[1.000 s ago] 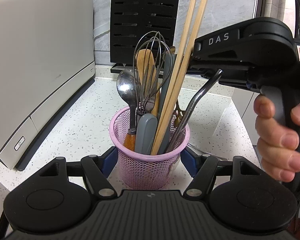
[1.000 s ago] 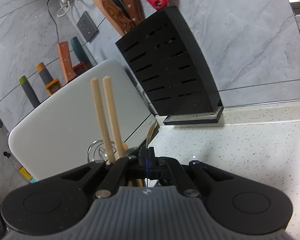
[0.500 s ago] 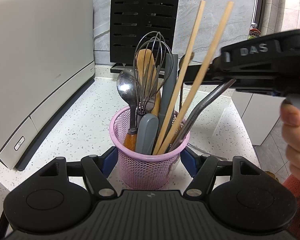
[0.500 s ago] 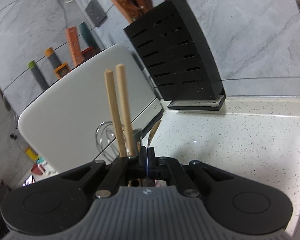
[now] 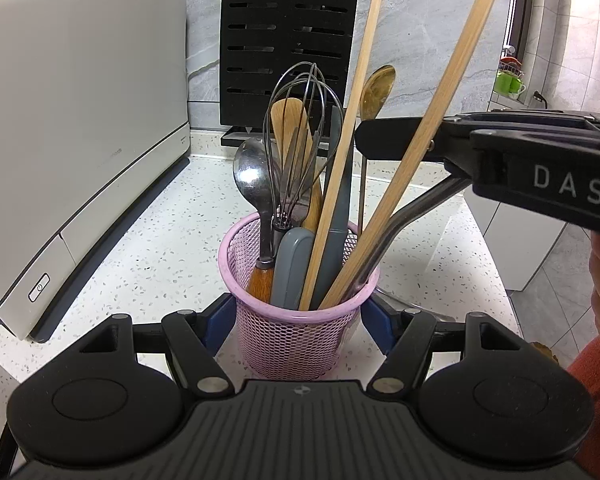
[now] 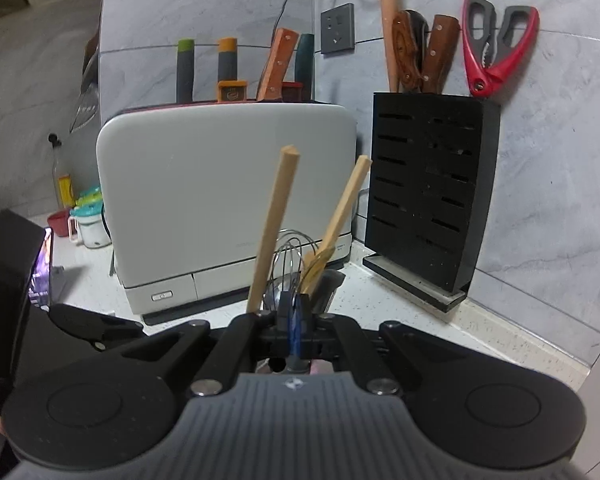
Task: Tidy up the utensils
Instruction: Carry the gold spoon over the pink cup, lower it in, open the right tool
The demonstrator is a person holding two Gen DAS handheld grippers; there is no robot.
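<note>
The left tongs clasp a pink mesh utensil cup on the speckled white desk, while the right tongs, clenched empty, hover beside two wooden chopsticks.

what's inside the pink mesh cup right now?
The pink mesh cup holds a whisk, metal spoon, wooden spatula, two chopsticks, grey handles and a bent steel utensil. The cup's bottom and the utensils' lower ends are hidden.
</note>
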